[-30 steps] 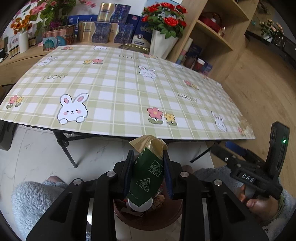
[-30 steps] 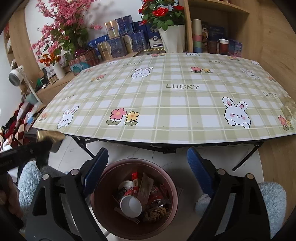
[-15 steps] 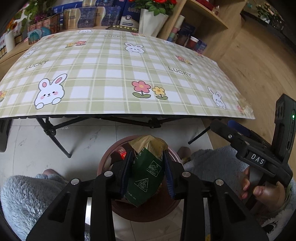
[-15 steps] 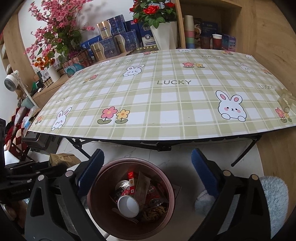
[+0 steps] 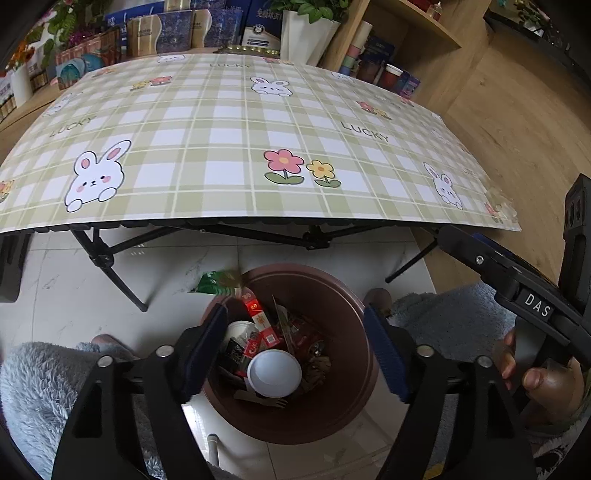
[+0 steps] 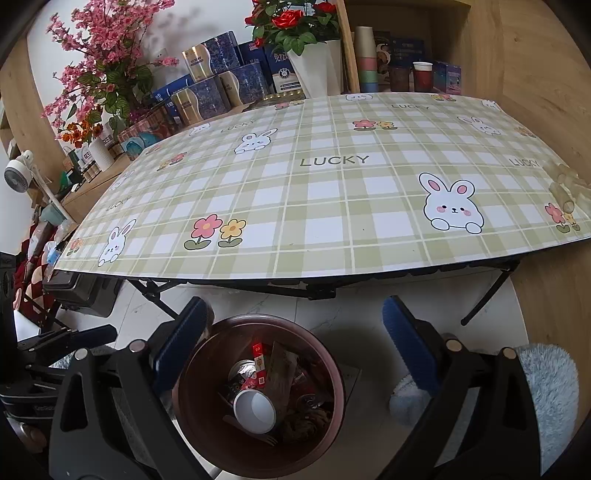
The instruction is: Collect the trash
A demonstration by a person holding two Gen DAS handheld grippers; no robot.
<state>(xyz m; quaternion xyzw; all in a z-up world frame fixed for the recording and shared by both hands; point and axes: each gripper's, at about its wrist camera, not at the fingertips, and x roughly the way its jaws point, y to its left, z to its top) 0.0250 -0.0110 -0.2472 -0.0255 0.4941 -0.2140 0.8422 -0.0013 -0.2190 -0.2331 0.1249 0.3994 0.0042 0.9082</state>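
Looking down from the left wrist, the left gripper (image 5: 295,350) hangs over the brown trash bin (image 5: 354,398) with its jaws spread wide and nothing between them. A green snack wrapper (image 5: 218,283) sits blurred at the bin's far rim, on the left side; whether it touches the rim or lies on the white floor beside it cannot be told. Inside the bin lie a white paper cup (image 5: 274,373), red cartons (image 5: 258,317) and other crumpled wrappers. Past the bin stands a folding table (image 5: 236,147) covered with a green plaid cloth printed with rabbits and flowers. At the right edge of this view the right gripper (image 5: 517,280) shows from the side, a hand (image 5: 543,384) wrapped around its handle. Fluffy grey slippers (image 5: 37,391) sit at both sides of the bin.

From the right wrist, the right gripper (image 6: 291,347) also hovers above the trash bin (image 6: 192,391), its blue-padded fingers (image 6: 406,343) held far apart and gripping nothing. The paper cup (image 6: 255,410) lies mouth-up among the red cartons (image 6: 260,363) and wrappers. The green wrapper cannot be made out here. The table (image 6: 332,206) stretches beyond, its top bare, with boxes, vases of flowers (image 6: 295,22) and shelves behind it. Part of the left gripper (image 6: 66,347) appears at the left edge.
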